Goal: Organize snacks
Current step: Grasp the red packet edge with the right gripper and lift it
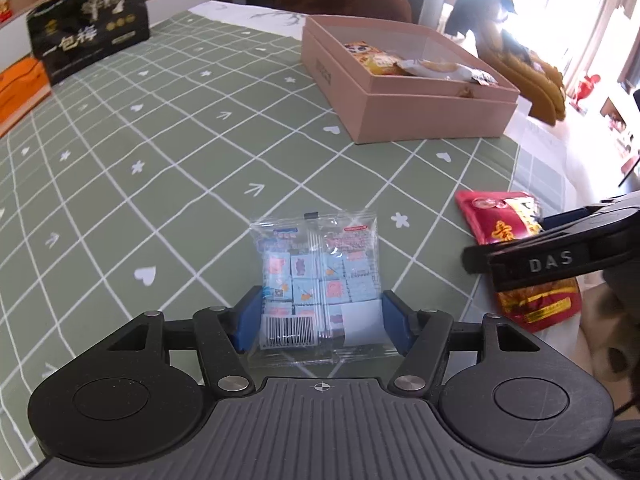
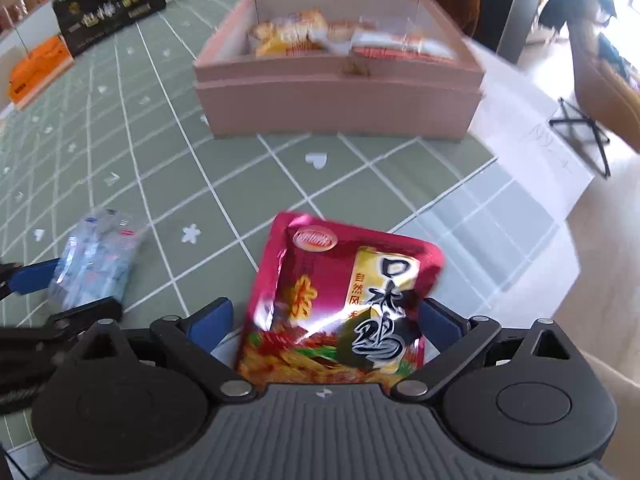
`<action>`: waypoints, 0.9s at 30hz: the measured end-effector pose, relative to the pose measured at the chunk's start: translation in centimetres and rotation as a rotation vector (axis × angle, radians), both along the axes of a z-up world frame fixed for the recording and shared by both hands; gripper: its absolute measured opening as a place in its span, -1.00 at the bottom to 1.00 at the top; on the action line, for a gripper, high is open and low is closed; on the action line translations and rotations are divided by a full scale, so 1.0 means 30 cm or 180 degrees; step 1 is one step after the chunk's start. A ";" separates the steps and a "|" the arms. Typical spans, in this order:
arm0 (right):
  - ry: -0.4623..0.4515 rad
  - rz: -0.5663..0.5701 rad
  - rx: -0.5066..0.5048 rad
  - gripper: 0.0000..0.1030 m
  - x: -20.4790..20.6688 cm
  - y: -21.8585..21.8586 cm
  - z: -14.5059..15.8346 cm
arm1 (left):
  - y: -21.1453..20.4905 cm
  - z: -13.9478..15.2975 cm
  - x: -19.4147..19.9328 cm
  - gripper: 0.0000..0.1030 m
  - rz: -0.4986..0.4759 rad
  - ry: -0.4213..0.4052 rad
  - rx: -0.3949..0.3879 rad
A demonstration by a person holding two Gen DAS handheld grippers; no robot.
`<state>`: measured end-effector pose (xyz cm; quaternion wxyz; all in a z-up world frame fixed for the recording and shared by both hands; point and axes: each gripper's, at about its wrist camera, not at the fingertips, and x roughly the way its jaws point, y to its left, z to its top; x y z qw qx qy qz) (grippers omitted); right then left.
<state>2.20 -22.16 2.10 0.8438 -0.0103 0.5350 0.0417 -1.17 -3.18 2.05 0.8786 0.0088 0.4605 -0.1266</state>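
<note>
A green tablecloth (image 1: 168,128) with a white grid and small white hearts, arrows and flowers covers the table. Two hand-held grippers work side by side over its near edge.

The left gripper (image 1: 320,316) straddles a clear packet of small blue-wrapped sweets (image 1: 316,280) lying flat on the cloth. The packet's long axis runs straight away from the camera, its barcode end nearest and its sealed top edge pointing toward the far side of the table. The blue pads (image 1: 246,316) sit at the packet's two long sides, wide apart; whether they press on it cannot be told.

The right gripper (image 2: 326,320) has a red foil snack packet (image 2: 340,300) between its blue pads. The right pad meets the packet's edge; the left pad stands off with a visible gap. The packet's long axis runs away from the camera and leans slightly left, its logo end pointing toward the far side. Whether it is lifted off the cloth cannot be told.

Farther back stands an open pink box (image 2: 340,108) already holding several orange and white snack packets. At the far left are a black bag (image 1: 88,28) with white characters and an orange box (image 1: 20,92).
</note>
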 end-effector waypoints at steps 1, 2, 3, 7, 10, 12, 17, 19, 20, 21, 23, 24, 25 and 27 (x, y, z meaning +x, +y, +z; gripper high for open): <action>-0.0049 0.0023 -0.0035 1.00 0.002 0.008 -0.003 | 0.004 0.000 -0.002 0.33 0.0012 0.0003 -0.0025; -0.0088 0.0045 -0.0031 1.00 0.003 0.012 -0.004 | 0.011 0.002 -0.005 0.33 0.0018 0.0007 -0.0051; -0.0104 0.0058 -0.0030 1.00 0.001 0.013 -0.006 | 0.016 0.002 -0.004 0.33 0.0019 0.0013 -0.0079; -0.0058 0.0116 -0.0012 0.82 -0.006 0.004 -0.001 | 0.018 0.005 0.000 0.33 0.0026 0.0029 -0.0109; -0.0019 0.0122 0.0069 0.53 -0.025 -0.008 0.027 | 0.011 0.005 0.006 0.34 0.0022 0.0033 -0.0086; -0.0001 0.0102 0.0155 0.32 -0.037 -0.023 0.050 | 0.005 0.004 0.006 0.34 0.0013 0.0029 -0.0063; -0.0063 0.0068 0.0237 -0.09 -0.056 -0.047 0.094 | -0.030 -0.005 -0.009 0.36 -0.0074 -0.0045 0.0146; -0.0119 0.0077 0.0266 -0.14 -0.060 -0.053 0.106 | -0.045 -0.007 -0.013 0.38 -0.0091 -0.0064 0.0220; -0.0145 0.0098 0.0271 -0.14 -0.062 -0.055 0.107 | -0.049 -0.008 -0.014 0.38 -0.0091 -0.0066 0.0234; -0.0159 0.0115 0.0265 -0.12 -0.063 -0.054 0.105 | -0.049 -0.008 -0.015 0.38 -0.0085 -0.0069 0.0231; -0.0169 0.0144 0.0265 -0.02 -0.068 -0.054 0.093 | -0.043 -0.009 -0.016 0.38 -0.0059 -0.0078 0.0195; -0.0168 0.0154 0.0267 0.04 -0.070 -0.053 0.087 | -0.040 -0.009 -0.018 0.38 -0.0042 -0.0086 0.0172; -0.0176 0.0161 0.0262 0.18 -0.072 -0.053 0.078 | -0.037 -0.009 -0.018 0.38 -0.0034 -0.0092 0.0160; -0.0169 0.0173 0.0251 0.36 -0.071 -0.049 0.064 | -0.035 -0.010 -0.020 0.39 -0.0020 -0.0109 0.0141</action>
